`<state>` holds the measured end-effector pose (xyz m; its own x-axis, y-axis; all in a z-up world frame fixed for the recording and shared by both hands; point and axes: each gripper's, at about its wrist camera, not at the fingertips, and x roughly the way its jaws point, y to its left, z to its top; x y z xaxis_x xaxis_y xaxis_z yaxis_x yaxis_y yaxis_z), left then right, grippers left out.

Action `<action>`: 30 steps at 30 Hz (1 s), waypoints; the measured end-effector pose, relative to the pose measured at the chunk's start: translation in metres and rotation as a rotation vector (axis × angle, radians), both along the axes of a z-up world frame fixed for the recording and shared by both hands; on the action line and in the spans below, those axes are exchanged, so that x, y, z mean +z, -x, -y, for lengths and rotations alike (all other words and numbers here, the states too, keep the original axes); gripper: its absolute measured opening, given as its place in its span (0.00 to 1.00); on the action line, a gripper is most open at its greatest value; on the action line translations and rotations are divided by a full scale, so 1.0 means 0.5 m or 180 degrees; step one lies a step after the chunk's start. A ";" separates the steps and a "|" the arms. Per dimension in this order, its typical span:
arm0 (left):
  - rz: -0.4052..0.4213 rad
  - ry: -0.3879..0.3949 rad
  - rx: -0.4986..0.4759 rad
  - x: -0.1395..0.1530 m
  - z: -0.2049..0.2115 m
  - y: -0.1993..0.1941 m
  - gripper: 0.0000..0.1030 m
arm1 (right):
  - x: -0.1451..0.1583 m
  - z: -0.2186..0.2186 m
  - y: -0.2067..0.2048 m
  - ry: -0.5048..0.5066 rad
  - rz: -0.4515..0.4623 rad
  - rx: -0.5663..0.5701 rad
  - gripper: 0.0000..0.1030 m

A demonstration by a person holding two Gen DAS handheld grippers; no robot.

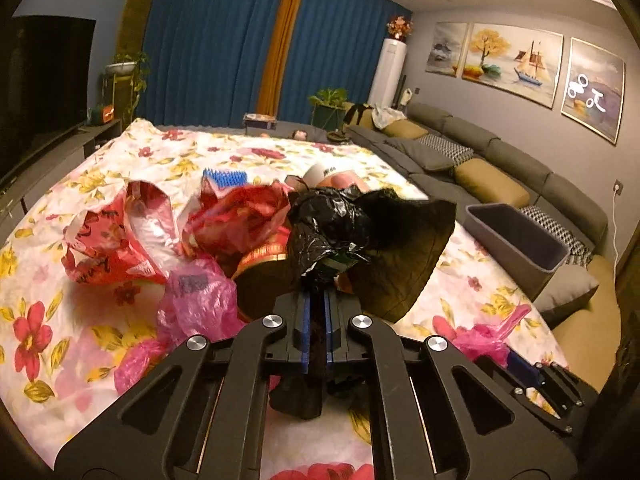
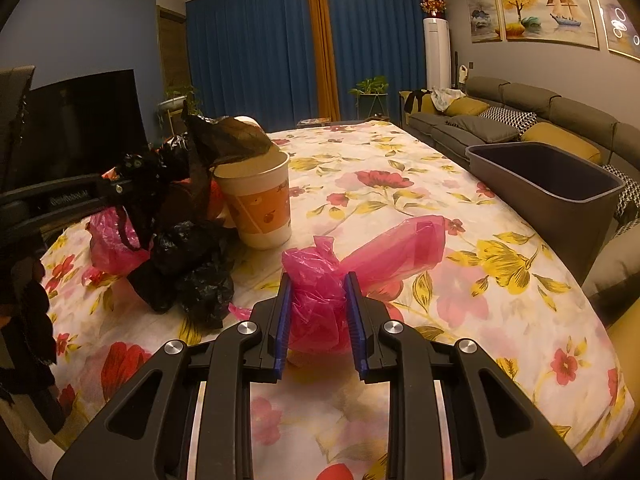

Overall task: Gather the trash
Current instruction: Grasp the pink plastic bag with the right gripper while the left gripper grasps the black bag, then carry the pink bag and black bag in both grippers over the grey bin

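My left gripper (image 1: 318,284) is shut on a crumpled black plastic bag (image 1: 332,220), which bunches up just beyond its blue pads. Around it on the flowered tablecloth (image 1: 168,152) lie red snack wrappers (image 1: 108,236) and a pink plastic bag (image 1: 200,300). My right gripper (image 2: 318,280) is shut on another pink plastic bag (image 2: 396,244), whose loose end sticks out to the right. In the right wrist view the left gripper (image 2: 128,184) shows at the left edge with the black bag (image 2: 140,168). A paper cup (image 2: 260,200) stands beside more black bags (image 2: 192,276).
A grey bin (image 2: 560,188) stands at the table's right edge, open side up, also seen as the grey bin (image 1: 520,236). Behind it runs a long sofa (image 2: 520,120) with cushions. A television (image 2: 80,120) stands left of the table. Blue curtains hang at the back.
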<state>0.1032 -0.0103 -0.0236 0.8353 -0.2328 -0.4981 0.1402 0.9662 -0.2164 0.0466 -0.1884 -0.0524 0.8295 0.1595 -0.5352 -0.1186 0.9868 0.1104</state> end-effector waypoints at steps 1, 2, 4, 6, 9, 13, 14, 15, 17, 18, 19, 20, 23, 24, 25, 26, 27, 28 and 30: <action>0.0026 0.0012 0.0007 0.006 -0.006 -0.001 0.04 | 0.001 0.001 -0.001 -0.0002 0.0002 -0.0003 0.26; 0.0052 0.0027 0.0017 0.012 -0.009 0.003 0.04 | 0.002 0.003 -0.002 -0.0007 0.0005 -0.0005 0.26; 0.0110 0.0088 0.0035 0.028 -0.019 0.010 0.04 | 0.004 0.005 -0.001 -0.0012 0.0027 -0.0007 0.26; 0.0177 0.0162 0.0071 0.047 -0.031 0.020 0.04 | 0.008 0.006 0.000 -0.0014 0.0049 -0.0006 0.26; 0.0268 0.0198 0.0106 0.071 -0.042 0.033 0.04 | 0.015 0.009 0.003 -0.0031 0.0087 -0.0010 0.26; 0.0413 0.0202 0.0055 0.101 -0.033 0.055 0.04 | 0.030 0.017 0.009 -0.0046 0.0167 -0.0037 0.26; 0.0438 0.0198 0.0035 0.106 -0.027 0.060 0.04 | 0.035 0.021 0.011 -0.0051 0.0188 -0.0045 0.26; 0.0454 0.0193 0.0016 0.109 -0.022 0.062 0.04 | 0.038 0.024 0.012 -0.0057 0.0206 -0.0050 0.26; 0.0473 0.0190 -0.0037 0.114 -0.009 0.066 0.04 | 0.049 0.033 0.016 -0.0067 0.0258 -0.0076 0.25; 0.0475 0.0191 -0.0056 0.115 -0.003 0.068 0.04 | 0.054 0.038 0.017 -0.0071 0.0281 -0.0087 0.25; 0.0478 0.0193 -0.0089 0.118 0.006 0.068 0.04 | 0.060 0.045 0.018 -0.0076 0.0310 -0.0103 0.25; 0.0482 0.0195 -0.0124 0.121 0.014 0.068 0.04 | 0.066 0.053 0.020 -0.0081 0.0339 -0.0125 0.25; 0.0511 0.0190 -0.0269 0.135 0.056 0.067 0.04 | 0.086 0.083 0.020 -0.0076 0.0438 -0.0210 0.25; 0.0524 0.0186 -0.0329 0.140 0.075 0.065 0.04 | 0.092 0.094 0.020 -0.0070 0.0467 -0.0243 0.25; 0.0533 0.0183 -0.0377 0.143 0.091 0.062 0.04 | 0.101 0.110 0.019 -0.0066 0.0508 -0.0291 0.25; 0.0541 0.0183 -0.0430 0.147 0.109 0.057 0.04 | 0.110 0.128 0.017 -0.0056 0.0547 -0.0350 0.25; 0.0546 0.0185 -0.0488 0.152 0.130 0.051 0.04 | 0.115 0.140 0.014 -0.0041 0.0574 -0.0398 0.25; 0.0554 0.0190 -0.0565 0.157 0.158 0.043 0.04 | 0.126 0.164 0.009 -0.0011 0.0624 -0.0488 0.25; 0.0573 0.0184 -0.0674 0.165 0.202 0.027 0.04 | 0.141 0.202 0.002 0.0050 0.0704 -0.0645 0.25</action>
<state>0.0899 -0.1112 0.0588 0.8389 -0.4353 -0.3268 0.3788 0.8980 -0.2236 0.0457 -0.2893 0.0180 0.9404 -0.0281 -0.3390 0.0615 0.9942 0.0883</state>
